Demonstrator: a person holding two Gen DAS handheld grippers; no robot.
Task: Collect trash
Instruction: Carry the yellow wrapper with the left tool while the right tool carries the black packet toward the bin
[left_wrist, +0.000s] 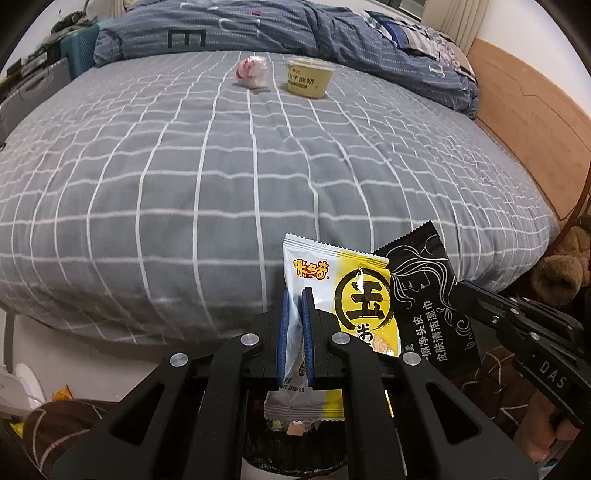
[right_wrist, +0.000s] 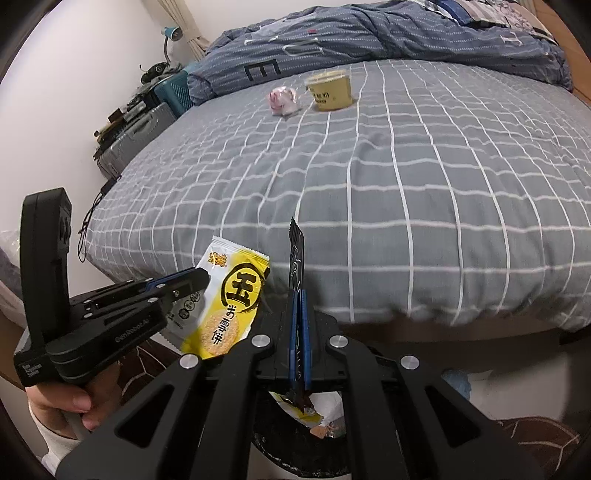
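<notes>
My left gripper (left_wrist: 295, 295) is shut on a white and yellow snack wrapper (left_wrist: 354, 291), also seen in the right wrist view (right_wrist: 232, 295). My right gripper (right_wrist: 300, 295) is shut on a black wet-wipe packet (right_wrist: 296, 258), which shows beside the wrapper in the left wrist view (left_wrist: 424, 291). Both are held in front of the bed's near edge, above a dark trash bin (right_wrist: 295, 450) with wrappers in it. A crumpled pink and white wrapper (left_wrist: 252, 72) and a yellow yogurt cup (left_wrist: 310, 79) sit far back on the bed.
The grey checked bed (left_wrist: 221, 184) fills the view, with a blue duvet (left_wrist: 258, 29) at its far side and a wooden frame (left_wrist: 535, 122) on the right. Suitcases (right_wrist: 136, 144) stand by the wall at left. A brown plush toy (left_wrist: 561, 273) sits on the floor at right.
</notes>
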